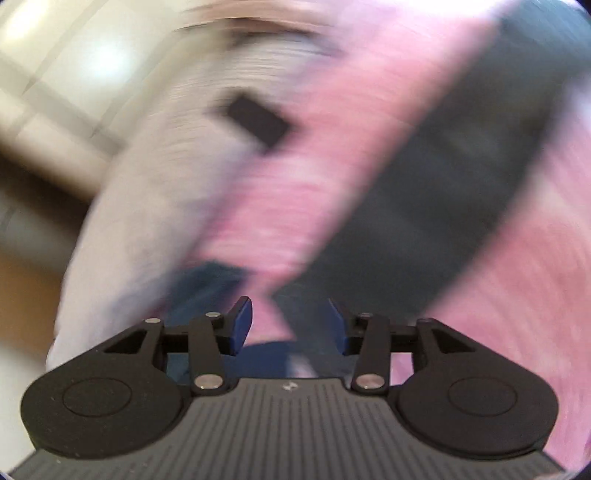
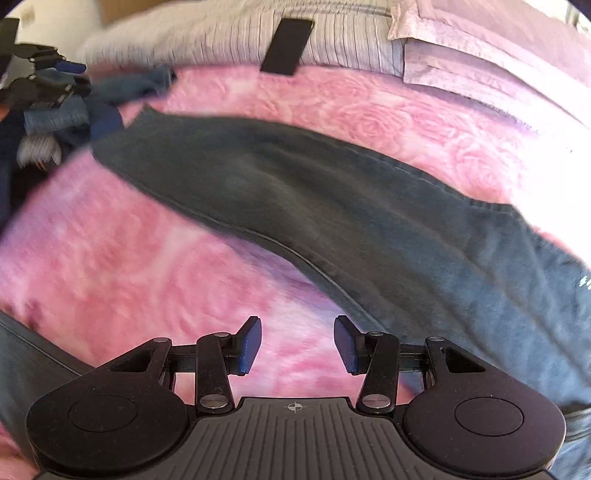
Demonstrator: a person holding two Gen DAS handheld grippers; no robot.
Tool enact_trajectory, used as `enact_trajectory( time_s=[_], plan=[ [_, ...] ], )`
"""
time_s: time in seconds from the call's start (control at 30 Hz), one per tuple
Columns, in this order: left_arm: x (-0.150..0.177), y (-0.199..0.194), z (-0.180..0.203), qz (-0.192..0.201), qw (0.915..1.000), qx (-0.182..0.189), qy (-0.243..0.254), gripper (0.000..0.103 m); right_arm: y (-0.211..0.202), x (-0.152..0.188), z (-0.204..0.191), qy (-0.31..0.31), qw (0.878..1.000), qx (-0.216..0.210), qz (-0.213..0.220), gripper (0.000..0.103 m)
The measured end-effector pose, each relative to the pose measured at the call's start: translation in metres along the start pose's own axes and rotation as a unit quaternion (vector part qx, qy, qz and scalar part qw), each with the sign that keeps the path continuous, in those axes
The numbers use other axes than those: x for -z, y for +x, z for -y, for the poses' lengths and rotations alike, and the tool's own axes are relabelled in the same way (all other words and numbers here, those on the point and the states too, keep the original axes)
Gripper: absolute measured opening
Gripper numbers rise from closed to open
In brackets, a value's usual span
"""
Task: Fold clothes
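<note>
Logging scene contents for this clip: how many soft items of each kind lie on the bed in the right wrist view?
Dark jeans: 1
Pink rose-patterned cover: 1
Striped pillow: 1
Lilac pillows: 2
Blurred blue clothes at the left edge: number unclear
Total: 5 countable

Bright, soft daylight; heavy motion blur in the left view, fisheye-bent edges throughout.
</note>
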State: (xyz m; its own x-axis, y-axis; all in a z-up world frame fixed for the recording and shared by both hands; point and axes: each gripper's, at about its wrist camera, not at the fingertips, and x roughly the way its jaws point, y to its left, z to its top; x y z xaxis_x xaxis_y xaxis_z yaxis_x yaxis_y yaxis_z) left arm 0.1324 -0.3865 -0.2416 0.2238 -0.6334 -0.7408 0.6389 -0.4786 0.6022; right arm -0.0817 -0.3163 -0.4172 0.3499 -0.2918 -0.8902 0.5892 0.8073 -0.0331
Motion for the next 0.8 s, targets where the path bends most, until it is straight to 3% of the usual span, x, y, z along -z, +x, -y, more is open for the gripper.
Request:
enact_trajectory(
  time_s=[0.1, 0.2, 0.33, 0.4, 0.47, 0.5, 0.57, 0.7, 0.8],
  plan=[
    [0.012, 0.029, 0.049, -0.006, 0.9933, 0.007, 0.115, 0.043, 0.014, 0.008, -0.005, -0.067, 0.996, 0.053, -0.023, 0.047],
    [0.024, 0.057, 0.085, -0.008, 0.9772, 0.004, 0.212, 0.044, 0.029, 0.020, -0.008, -0.145, 0.985, 0.088, -0.040, 0.047],
    [0.032, 0.066, 0.077, 0.011, 0.9737, -0.003, 0.228, 0.043, 0.049, 0.036, -0.009, -0.230, 0.962, 0.141, -0.043, 0.047],
    [0.031, 0.071, 0.072, -0.002, 0.9749, -0.009, 0.222, 0.004, 0.060, 0.041, -0.008, -0.259, 0.952, 0.157, -0.039, 0.047],
    [0.029, 0.074, 0.066, -0.023, 0.9771, -0.015, 0.211, 0.003, 0.069, 0.043, -0.006, -0.275, 0.947, 0.160, -0.032, 0.047],
    [0.029, 0.069, 0.063, -0.026, 0.9792, -0.016, 0.201, 0.003, 0.073, 0.043, -0.005, -0.278, 0.947, 0.160, -0.029, 0.036],
    [0.028, 0.055, 0.057, -0.028, 0.9819, -0.021, 0.186, 0.002, 0.072, 0.039, -0.001, -0.270, 0.949, 0.161, -0.025, 0.003],
    [0.038, 0.010, 0.057, -0.040, 0.9847, -0.013, 0.169, 0.002, 0.043, 0.043, -0.006, -0.269, 0.951, 0.150, -0.015, 0.002],
    [0.052, 0.002, 0.085, -0.058, 0.9818, 0.012, 0.181, 0.003, 0.037, 0.057, -0.013, -0.284, 0.949, 0.135, -0.023, 0.003]
  ],
)
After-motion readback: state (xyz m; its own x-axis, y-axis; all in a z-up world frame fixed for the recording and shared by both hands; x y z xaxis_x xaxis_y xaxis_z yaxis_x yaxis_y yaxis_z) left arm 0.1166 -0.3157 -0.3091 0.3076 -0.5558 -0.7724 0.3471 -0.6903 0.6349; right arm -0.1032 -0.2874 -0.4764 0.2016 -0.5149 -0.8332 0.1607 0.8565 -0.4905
